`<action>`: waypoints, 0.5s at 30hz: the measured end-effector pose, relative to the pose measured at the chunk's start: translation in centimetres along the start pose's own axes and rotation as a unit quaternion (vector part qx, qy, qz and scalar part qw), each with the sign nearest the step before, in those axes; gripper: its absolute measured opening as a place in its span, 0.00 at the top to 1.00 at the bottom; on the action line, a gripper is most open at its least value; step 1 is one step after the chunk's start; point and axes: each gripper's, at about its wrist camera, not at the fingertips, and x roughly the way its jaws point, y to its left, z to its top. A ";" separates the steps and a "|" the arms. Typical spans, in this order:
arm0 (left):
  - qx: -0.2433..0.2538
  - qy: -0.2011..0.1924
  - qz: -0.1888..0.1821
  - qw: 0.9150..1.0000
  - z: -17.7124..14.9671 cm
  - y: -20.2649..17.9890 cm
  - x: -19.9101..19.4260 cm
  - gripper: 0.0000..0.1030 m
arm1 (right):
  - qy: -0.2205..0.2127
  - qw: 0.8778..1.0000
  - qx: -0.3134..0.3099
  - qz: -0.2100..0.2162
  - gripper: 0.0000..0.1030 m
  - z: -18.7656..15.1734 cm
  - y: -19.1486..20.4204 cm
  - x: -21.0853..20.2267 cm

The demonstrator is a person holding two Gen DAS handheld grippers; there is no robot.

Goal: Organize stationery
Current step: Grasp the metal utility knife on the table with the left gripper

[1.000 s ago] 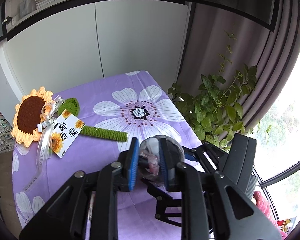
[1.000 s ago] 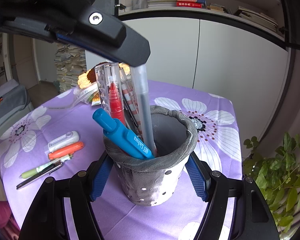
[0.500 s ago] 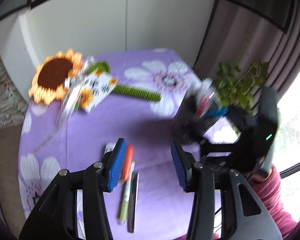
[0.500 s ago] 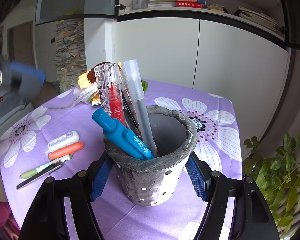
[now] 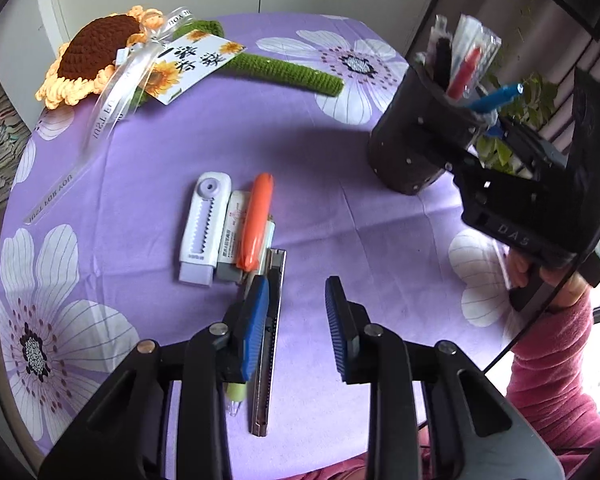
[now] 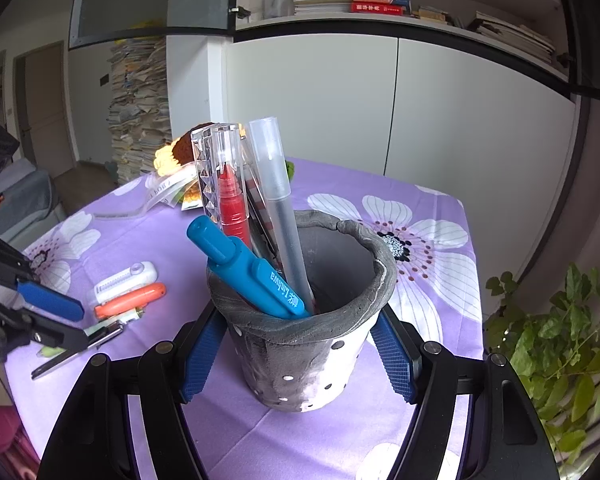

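Right claw point(image 6: 300, 356) clamped on grey pen cup point(image 6: 312, 320) at desk's point(image 5: 340, 220) three o'clock, left claw point(image 5: 296, 320) closing, empty, above metal knife point(image 5: 270, 340), orange marker point(image 5: 254, 224) at twelve o'clock.

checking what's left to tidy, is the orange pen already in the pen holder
No, the orange pen lies flat on the purple tablecloth beside a white correction tape, apart from the grey pen holder.

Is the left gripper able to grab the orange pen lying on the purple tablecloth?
Probably yes. The left gripper hovers just short of the orange pen, its jaws closing on nothing. Nothing covers the pen, though an eraser lies tight against it and could get pinched too.
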 end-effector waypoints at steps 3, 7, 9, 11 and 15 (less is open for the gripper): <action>-0.002 0.009 0.006 1.000 -0.2 0.1 0.7 0.75 | 0.000 1.000 0.000 0.000 0.30 0.0 0.0 0.0; -0.002 0.010 0.008 1.000 -0.1 0.0 1.1 0.75 | -0.001 1.000 0.000 0.001 0.30 0.1 -0.1 0.0; 0.003 0.008 0.012 1.000 -0.1 -0.2 1.2 0.75 | -0.001 1.000 0.000 0.001 0.30 0.0 0.0 0.0; 0.007 0.009 0.015 1.000 -0.2 -0.5 1.3 0.75 | -0.001 1.000 0.000 0.000 0.30 0.0 0.0 0.0; 0.012 0.011 0.020 1.000 0.0 -0.8 2.0 0.75 | -0.001 1.000 0.000 0.000 0.30 0.0 0.0 0.0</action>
